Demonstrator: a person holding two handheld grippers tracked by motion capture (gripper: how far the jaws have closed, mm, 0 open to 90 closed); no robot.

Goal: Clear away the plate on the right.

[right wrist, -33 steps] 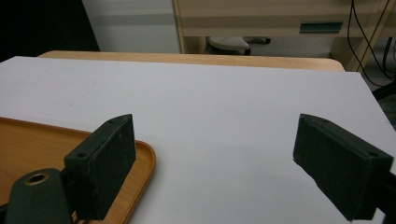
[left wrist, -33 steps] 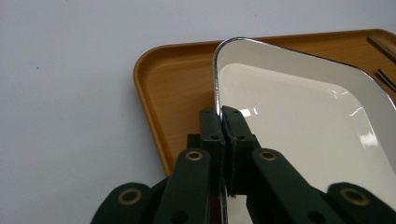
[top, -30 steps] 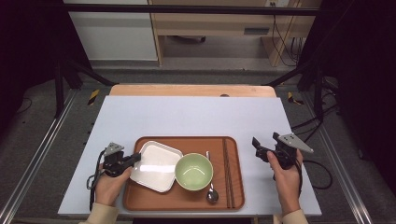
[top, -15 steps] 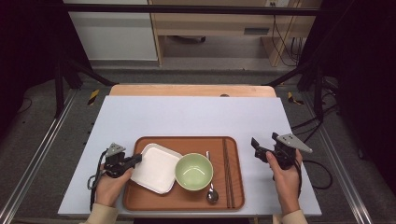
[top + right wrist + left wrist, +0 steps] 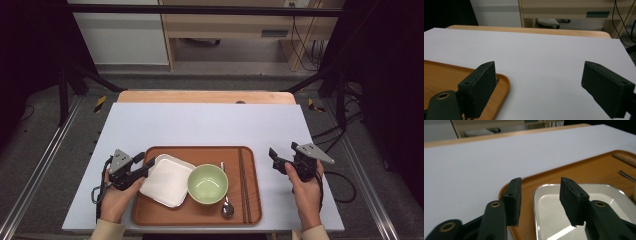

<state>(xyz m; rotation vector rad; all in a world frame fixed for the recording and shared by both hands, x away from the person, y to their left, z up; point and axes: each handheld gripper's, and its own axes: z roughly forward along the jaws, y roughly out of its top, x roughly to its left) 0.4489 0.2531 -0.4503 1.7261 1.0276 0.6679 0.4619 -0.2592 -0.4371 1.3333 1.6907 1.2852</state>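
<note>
The left gripper point(image 5: 141, 167) sits at the near-left corner of the tray point(image 5: 252, 165), its fingers point(image 5: 512, 202) parted to a middling gap and empty. They straddle the left rim of the white plate point(image 5: 167, 180): in the left gripper view one finger hangs over the tray's rim, the other over the plate's shallow well. So the plate's edge lies between the fingers, just ahead and a little below; whether they touch it I cannot tell. This hand is much the nearer to the plate.

The plate is roughly square, turned so its corners point left, right, near and far, with no clear long axis; its right side touches the green bowl point(image 5: 208, 183).

The right gripper point(image 5: 273, 157) hovers over the counter point(image 5: 210, 125), just right of the tray, wide open, holding nothing.
</note>
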